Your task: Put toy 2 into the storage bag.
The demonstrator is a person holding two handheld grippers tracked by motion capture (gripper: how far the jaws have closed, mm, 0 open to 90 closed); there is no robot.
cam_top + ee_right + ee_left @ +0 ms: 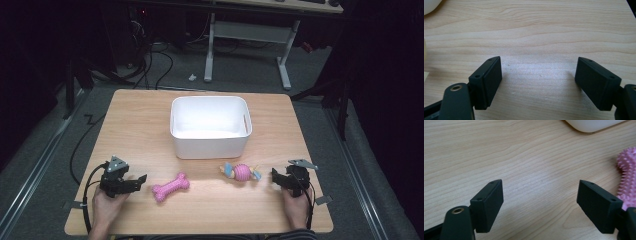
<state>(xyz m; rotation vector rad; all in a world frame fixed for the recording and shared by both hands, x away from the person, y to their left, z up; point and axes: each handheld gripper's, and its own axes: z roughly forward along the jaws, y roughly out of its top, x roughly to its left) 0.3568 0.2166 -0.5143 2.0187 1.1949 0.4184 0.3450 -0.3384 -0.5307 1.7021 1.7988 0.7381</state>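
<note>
The left gripper is held spread, nothing between its jaws, just left of the pink bone on the table. The right gripper is spread too, beside the ball toy.

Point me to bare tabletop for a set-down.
Free: the wood left and right of the white bin, and the strip behind it to the far edge. Crowded: the near strip, where the pink bone toy and the ball toy lie between both tongs.
</note>
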